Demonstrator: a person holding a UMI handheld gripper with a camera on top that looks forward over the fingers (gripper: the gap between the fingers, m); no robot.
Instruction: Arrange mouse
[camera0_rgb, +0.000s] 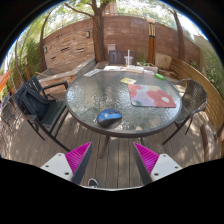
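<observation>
A blue mouse (109, 116) lies on the near part of a round glass patio table (85, 100). A colourful mouse mat (151, 95) lies on the table to the right of the mouse and farther back. My gripper (112, 158) is open and empty, held well back from the table over the wooden deck. Its two pink pads (80, 156) stand wide apart, with the mouse beyond them and nothing between them.
Dark metal chairs stand at the table's left (40, 105) and right (192, 100), with more behind. Small items (128, 80) lie on the far part of the table. A tree (98, 25) and a brick wall (70, 45) stand behind. A wooden deck (112, 145) lies below.
</observation>
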